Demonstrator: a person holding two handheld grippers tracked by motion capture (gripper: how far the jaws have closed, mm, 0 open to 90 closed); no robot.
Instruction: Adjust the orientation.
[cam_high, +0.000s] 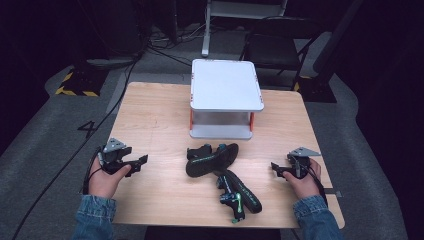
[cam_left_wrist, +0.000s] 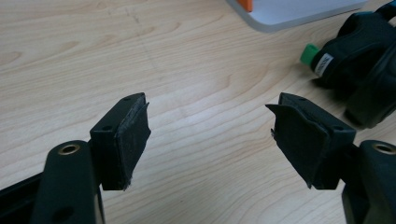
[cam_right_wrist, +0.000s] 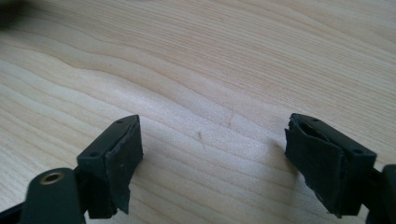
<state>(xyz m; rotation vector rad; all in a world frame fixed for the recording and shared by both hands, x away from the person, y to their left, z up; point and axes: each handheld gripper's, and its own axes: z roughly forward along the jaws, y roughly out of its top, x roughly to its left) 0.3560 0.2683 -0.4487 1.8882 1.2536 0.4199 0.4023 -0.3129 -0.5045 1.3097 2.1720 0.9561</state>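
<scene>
**Both grippers empty at the table edges; sandals lie between them**

Your left gripper (cam_high: 142, 161) sits at the left side of the wooden table (cam_high: 150, 115), held in your left hand (cam_high: 104, 177). In the left gripper view its jaws stand wide apart with bare wood between the pads (cam_left_wrist: 133, 135); nothing is held. Your right gripper (cam_high: 274, 167) sits at the right side, held in your right hand (cam_high: 303, 184). In the right gripper view its jaws are likewise spread wide over bare tabletop, with nothing between them.

Two black sandals lie between the grippers, well apart from both. The upper sandal (cam_high: 212, 159) lies near the table's middle, just in front of the white stand (cam_high: 226, 85). The lower sandal (cam_high: 239, 192), with green markings, reaches toward the near edge; the two touch or overlap where they meet. The left gripper view catches part of the upper sandal (cam_left_wrist: 362, 60) at its right edge, with a green tab and a white label.

The white stand has a flat top on orange posts over a base plate, and stands at the far middle of the table.
</scene>
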